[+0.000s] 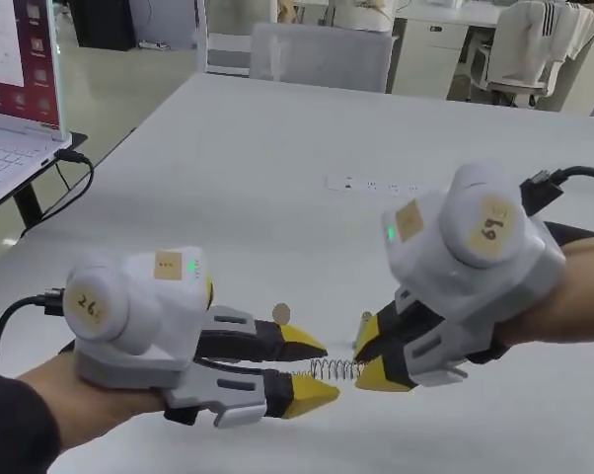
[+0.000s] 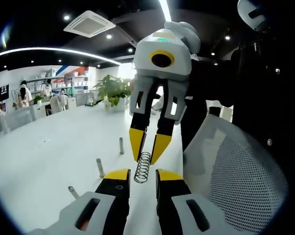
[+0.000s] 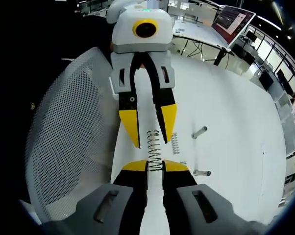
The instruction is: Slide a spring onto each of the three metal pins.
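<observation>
Right gripper (image 3: 156,166) is clamped on one end of a spring (image 3: 155,147), low centre in the right gripper view. The left gripper (image 2: 143,175) meets it tip to tip, jaws parted around the spring's free end. Three metal pins (image 2: 100,167) stand on the white table (image 2: 49,147), left of centre in the left gripper view. A second spring (image 3: 175,143) lies close by.
</observation>
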Motion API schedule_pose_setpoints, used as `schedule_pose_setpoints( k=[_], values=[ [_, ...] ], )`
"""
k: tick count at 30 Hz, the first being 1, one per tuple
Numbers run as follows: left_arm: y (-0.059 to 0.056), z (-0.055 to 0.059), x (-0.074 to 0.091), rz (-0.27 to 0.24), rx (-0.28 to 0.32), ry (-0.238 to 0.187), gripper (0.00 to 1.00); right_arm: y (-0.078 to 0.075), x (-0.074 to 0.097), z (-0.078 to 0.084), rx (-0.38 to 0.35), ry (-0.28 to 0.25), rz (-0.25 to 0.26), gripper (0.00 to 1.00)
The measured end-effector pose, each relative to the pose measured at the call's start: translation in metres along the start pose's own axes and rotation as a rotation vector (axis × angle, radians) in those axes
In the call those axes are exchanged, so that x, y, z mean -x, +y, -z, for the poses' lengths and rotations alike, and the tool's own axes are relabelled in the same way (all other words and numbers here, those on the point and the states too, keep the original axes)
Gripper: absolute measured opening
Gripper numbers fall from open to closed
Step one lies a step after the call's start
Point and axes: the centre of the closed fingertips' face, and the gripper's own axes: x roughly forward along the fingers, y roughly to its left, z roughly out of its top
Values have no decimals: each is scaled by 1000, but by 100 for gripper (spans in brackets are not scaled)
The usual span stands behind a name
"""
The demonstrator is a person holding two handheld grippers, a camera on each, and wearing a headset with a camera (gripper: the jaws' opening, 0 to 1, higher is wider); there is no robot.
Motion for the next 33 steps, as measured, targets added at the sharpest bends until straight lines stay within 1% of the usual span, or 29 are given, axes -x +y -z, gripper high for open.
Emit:
schedule_pose_setpoints(
  k=[8,17,22,26,33],
  values=[
    [-1,1,-1,-1,-5,6,4,1,0,-1,3,-4,-1,8],
    [-3,2,-1,11,-15,11,3,4,1,-1,4,-1,-3,9],
    [-5,1,0,20,-12,6,3,5,2,-2,-1,-13,-4,9],
    [-6,1,0,25,-12,9,3,5,0,-1,-9,-11,-8,9],
    [-7,-3,1,32,-7,-5,2,7,-4,3,-15,-13,-20,11]
  ],
)
